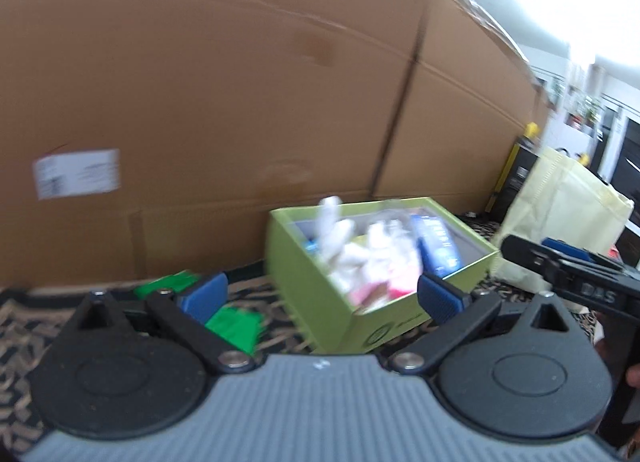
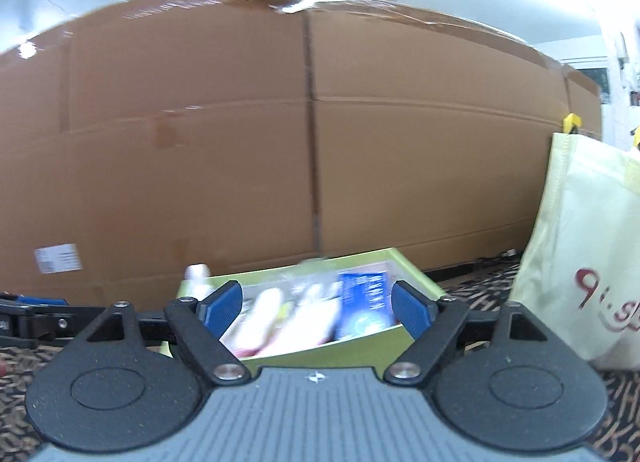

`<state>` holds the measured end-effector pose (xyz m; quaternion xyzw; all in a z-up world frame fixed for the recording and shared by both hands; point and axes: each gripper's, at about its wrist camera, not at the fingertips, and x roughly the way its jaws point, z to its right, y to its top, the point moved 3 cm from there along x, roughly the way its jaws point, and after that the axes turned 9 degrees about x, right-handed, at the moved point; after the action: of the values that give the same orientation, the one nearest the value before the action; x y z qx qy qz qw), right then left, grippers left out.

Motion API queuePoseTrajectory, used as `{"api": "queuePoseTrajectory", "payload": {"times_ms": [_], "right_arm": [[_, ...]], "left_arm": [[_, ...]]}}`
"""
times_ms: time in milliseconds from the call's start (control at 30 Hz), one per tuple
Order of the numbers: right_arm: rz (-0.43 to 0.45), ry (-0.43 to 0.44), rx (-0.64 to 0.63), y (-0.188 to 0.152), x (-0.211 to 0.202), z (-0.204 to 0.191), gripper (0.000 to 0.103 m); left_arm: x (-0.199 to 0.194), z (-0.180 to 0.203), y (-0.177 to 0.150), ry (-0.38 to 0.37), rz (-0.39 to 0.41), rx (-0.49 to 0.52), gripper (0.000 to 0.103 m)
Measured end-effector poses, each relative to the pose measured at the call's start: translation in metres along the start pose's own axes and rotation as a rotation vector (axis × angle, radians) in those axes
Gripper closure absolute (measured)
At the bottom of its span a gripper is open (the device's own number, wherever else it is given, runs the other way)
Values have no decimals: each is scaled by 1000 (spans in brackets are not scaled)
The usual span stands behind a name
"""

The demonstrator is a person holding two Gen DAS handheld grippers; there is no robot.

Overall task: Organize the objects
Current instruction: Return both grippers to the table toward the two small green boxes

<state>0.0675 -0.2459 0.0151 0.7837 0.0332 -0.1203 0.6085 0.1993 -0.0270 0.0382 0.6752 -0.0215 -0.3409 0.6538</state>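
Note:
A lime green open box (image 1: 316, 294) stands on the patterned carpet against a large cardboard box. It holds white soft items (image 1: 352, 250), something pink and a blue packet (image 1: 438, 242). My left gripper (image 1: 320, 298) is open, its blue pads wide apart and nothing between them; the box lies just ahead. A green object (image 1: 236, 326) lies on the carpet by the left pad. My right gripper (image 2: 318, 312) is open too, empty, facing the same green box (image 2: 304, 352) with the blue packet (image 2: 362, 308) inside. The right gripper's fingers also show at the left wrist view's right edge (image 1: 560, 262).
The big cardboard box (image 1: 240, 101) walls off the whole back. A pale yellow fabric bag (image 2: 580, 262) with red script stands to the right of the green box. Patterned carpet (image 1: 24, 322) covers the floor. The left gripper's fingers (image 2: 24, 314) poke in at the left.

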Motion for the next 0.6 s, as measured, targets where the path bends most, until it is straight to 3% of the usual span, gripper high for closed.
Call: {"api": "queuePoseTrajectory", "payload": {"times_ms": [233,400,600], "right_arm": [[-89,150,-40,-43,-18,-58,18],[-231,255,-72,-89,-2,-104,18],[-342,224,-110,-123,44,-153,18]], "left_arm": [[-37,-51,-44,98,-32,-110,0],[-46,-83,-73,153,-83,-157,0],[-49,-115,-83,168,-95,-213,0]]}}
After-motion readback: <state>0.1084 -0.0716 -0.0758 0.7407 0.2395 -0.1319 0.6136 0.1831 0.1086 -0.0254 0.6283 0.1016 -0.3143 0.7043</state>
